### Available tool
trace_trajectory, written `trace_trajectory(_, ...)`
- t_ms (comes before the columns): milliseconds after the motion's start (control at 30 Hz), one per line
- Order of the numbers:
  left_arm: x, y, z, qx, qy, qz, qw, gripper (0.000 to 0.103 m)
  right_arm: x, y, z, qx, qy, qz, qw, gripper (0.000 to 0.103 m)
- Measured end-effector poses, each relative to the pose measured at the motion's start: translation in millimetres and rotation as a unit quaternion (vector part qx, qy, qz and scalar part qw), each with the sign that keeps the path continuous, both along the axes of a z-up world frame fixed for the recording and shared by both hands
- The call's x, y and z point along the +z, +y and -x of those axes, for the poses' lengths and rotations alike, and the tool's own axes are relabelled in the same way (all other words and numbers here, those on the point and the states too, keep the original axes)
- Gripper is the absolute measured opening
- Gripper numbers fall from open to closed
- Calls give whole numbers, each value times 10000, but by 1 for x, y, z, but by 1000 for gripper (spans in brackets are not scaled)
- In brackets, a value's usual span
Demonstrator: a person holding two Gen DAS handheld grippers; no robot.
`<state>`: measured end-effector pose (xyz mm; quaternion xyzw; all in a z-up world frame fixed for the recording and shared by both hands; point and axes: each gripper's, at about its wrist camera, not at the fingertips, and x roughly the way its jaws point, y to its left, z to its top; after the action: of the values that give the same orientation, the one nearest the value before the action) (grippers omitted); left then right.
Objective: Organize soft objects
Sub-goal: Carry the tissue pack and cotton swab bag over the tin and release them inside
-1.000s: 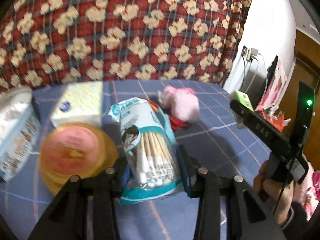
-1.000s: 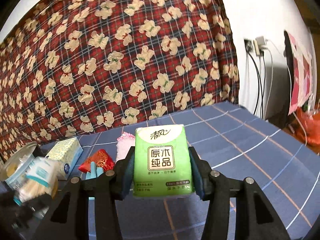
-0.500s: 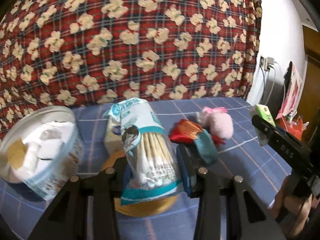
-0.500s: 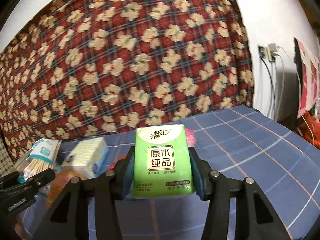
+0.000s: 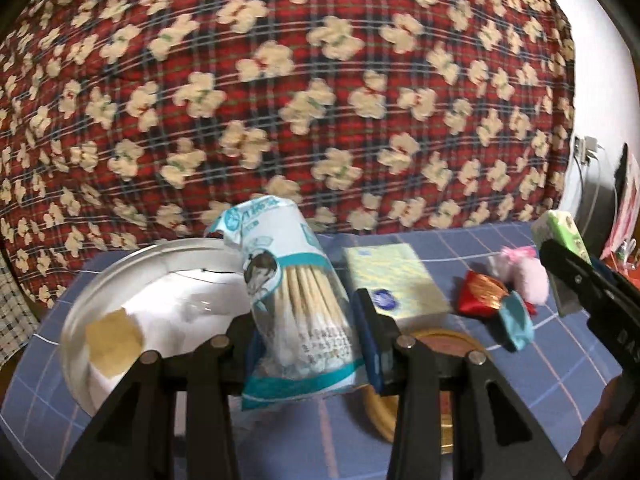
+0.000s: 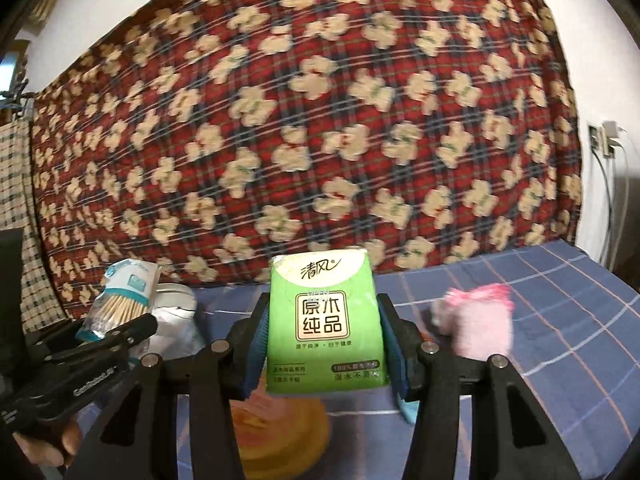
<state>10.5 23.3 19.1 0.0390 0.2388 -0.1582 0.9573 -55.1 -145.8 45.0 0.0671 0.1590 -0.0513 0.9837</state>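
My left gripper (image 5: 310,330) is shut on a bag of cotton swabs (image 5: 292,304), held upright above the blue checked sheet (image 5: 560,360). My right gripper (image 6: 324,344) is shut on a green tissue pack (image 6: 324,320). In the left wrist view that green tissue pack (image 5: 564,236) and the right gripper (image 5: 560,264) show at the right edge. In the right wrist view the left gripper (image 6: 100,332) with the bag of cotton swabs (image 6: 120,300) shows at the left. A round tin (image 5: 160,316) lined with white stands behind and left of the swabs.
On the sheet lie a pale yellow tissue pack (image 5: 396,280), a red and gold pouch (image 5: 480,292), a teal packet (image 5: 516,320), a pink plush toy (image 5: 528,276) and a round yellow lid (image 5: 440,344). A red teddy-bear blanket (image 5: 300,100) hangs behind. Cables hang at the right wall (image 6: 612,184).
Both grippers have swung left and a little up with their loads. The round tin has come into the left wrist view; the pink toy and pouch slid right.
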Motion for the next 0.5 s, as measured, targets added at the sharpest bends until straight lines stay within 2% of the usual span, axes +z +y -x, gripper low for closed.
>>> trace_trajectory(300,6,53,-25,409,-106,35,9991,40,2,59,-31,394,-49,30,9992,52)
trace_trajectory(500,3,89,-44,706,-23,175,9974,40,1,94,-52,623,-75,7,9980,52)
